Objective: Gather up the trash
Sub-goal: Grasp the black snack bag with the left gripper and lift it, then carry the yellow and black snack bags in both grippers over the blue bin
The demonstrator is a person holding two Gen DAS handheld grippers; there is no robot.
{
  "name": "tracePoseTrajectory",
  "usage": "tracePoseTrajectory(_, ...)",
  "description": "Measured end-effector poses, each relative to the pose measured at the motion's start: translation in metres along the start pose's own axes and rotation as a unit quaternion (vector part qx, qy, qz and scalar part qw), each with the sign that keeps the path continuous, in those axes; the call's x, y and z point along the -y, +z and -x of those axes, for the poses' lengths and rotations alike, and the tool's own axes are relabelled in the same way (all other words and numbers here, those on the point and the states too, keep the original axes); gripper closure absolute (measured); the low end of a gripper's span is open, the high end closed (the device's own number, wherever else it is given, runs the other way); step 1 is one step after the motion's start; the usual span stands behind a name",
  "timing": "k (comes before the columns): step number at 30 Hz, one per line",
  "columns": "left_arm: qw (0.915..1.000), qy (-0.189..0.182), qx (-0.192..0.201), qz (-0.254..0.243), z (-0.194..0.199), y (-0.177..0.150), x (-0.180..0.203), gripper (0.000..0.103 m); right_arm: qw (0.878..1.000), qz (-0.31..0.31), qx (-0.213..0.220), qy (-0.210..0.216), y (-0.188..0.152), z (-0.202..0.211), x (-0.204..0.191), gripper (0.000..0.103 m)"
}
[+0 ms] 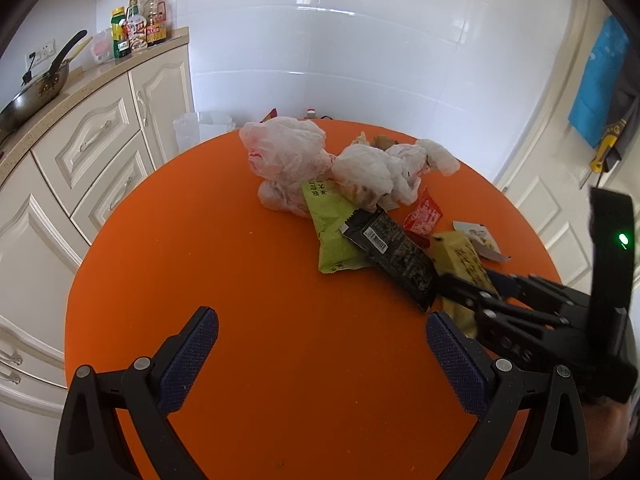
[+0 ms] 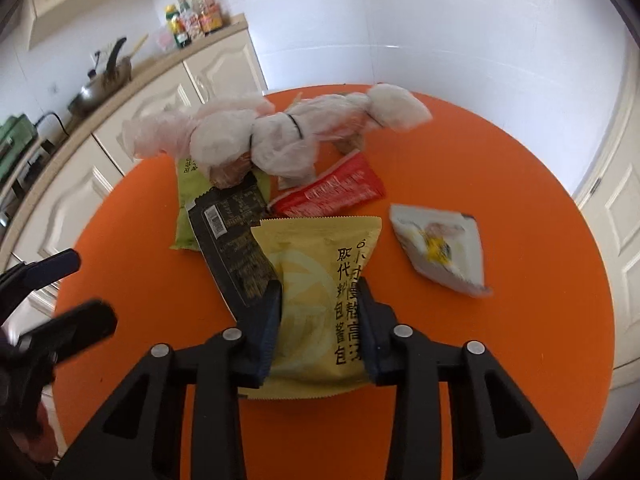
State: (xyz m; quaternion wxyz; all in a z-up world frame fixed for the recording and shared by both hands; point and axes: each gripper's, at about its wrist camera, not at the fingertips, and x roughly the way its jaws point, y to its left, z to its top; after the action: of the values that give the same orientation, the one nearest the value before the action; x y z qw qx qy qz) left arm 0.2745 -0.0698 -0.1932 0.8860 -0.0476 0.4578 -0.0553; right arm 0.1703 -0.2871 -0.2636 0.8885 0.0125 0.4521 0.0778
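Observation:
On the round orange table lies a heap of trash: crumpled white plastic bags, a green packet, a black wrapper, a red wrapper and a white packet. My right gripper is shut on a yellow snack packet, its pads pressing both sides. The black wrapper lies just left of that grip. My left gripper stands open over bare tabletop, left of the heap, with nothing between its fingers. It also shows in the right wrist view as the left gripper.
Cream cabinets curve along the left, with a wok and sauce bottles on the counter. A clear plastic container stands behind the table's far edge. A white door is at the right.

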Motion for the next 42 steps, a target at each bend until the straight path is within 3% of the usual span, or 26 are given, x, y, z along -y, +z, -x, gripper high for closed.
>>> tracePoseTrajectory(10, 0.9995, -0.014, -0.018, -0.023, -0.038, 0.005, 0.037, 0.001, 0.998, -0.062, 0.018, 0.0, -0.026, 0.035, 0.042, 0.072)
tracePoseTrajectory(18, 0.9993, 0.004, -0.035, -0.017, -0.088, 0.025, 0.059, 0.003, 0.997, -0.073, 0.027, 0.009, -0.028, 0.042, 0.061, 0.072)
tracePoseTrajectory(20, 0.9992, 0.007, -0.038, -0.014, -0.101, 0.028, 0.063, 0.008, 0.997, -0.073, 0.027, 0.013, -0.028, 0.042, 0.064, 0.072)
tracePoseTrajectory(23, 0.9995, 0.017, -0.019, -0.02, -0.106, 0.03, 0.066, 0.032, 0.997, -0.075, 0.027, 0.016, -0.03, 0.041, 0.066, 0.072)
tracePoseTrajectory(25, 0.9997, 0.004, -0.016, -0.017, -0.105, 0.03, 0.061, 0.059, 0.997, -0.076, 0.026, 0.018, -0.031, 0.041, 0.064, 0.072)
tracePoseTrajectory(31, 0.9986, -0.043, -0.024, -0.019, -0.103, 0.021, 0.041, 0.085, 0.997, -0.074, 0.026, 0.027, -0.033, 0.042, 0.058, 0.072)
tracePoseTrajectory(37, 0.9969, -0.071, -0.023, -0.023, -0.083, 0.004, 0.022, 0.096, 0.996, -0.074, 0.023, 0.032, -0.036, 0.043, 0.053, 0.072)
tracePoseTrajectory(42, 0.9965, -0.077, -0.013, -0.028, -0.062, -0.01, 0.015, 0.098, 0.995, -0.082, 0.03, 0.041, -0.04, 0.052, 0.049, 0.072)
